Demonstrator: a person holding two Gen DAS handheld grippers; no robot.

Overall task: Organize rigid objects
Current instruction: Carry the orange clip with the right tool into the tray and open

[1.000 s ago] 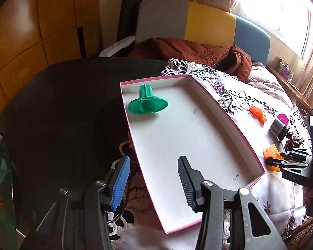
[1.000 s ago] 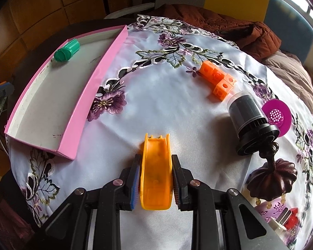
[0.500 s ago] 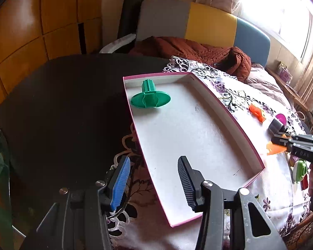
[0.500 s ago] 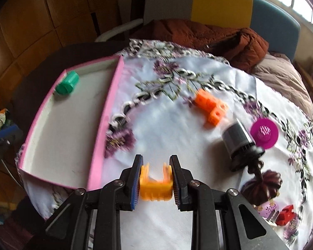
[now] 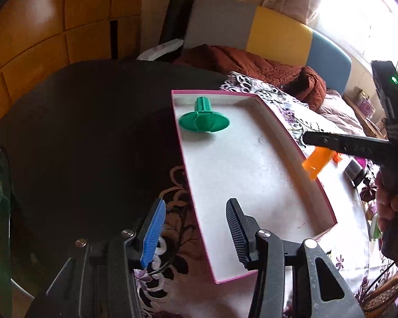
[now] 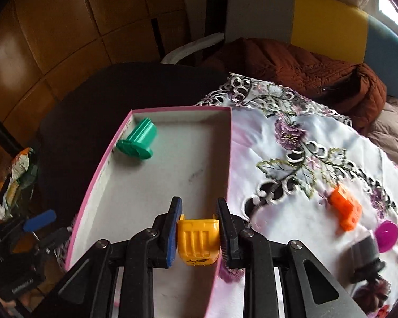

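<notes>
Holding the orange piece (image 6: 197,242) tight between its 2 pads, my right gripper (image 6: 198,234) hangs over the near right edge of the pink tray (image 6: 229,159), so the piece is up in the air, part over the white floor and part over the rim. My left gripper (image 5: 196,232) is empty, its jaws partly apart, and its blue pad and black pad sit on either side of the tray's near left wall. Inside the tray I see only 1 thing, the green piece (image 5: 203,119), lying near the far left corner, so most of the white floor is free. The tray sits at the edge of the flowered cloth (image 6: 291,164), next to the dark table top (image 5: 92,122). A second ago my right gripper was low over the cloth with the orange piece lying flat on it, well to the right of the tray; now it has come up and across to the tray. My left gripper has hardly moved, and the green piece is in the same corner. The left view shows the right gripper from the side, with the piece sticking down below it over the tray's right wall, and a hand (image 5: 392,204) on its handle. The right view shows things the left view barely shows: an orange block (image 6: 345,210), a purple disc (image 6: 386,235) and a grey part (image 6: 364,250) out on the cloth.
</notes>
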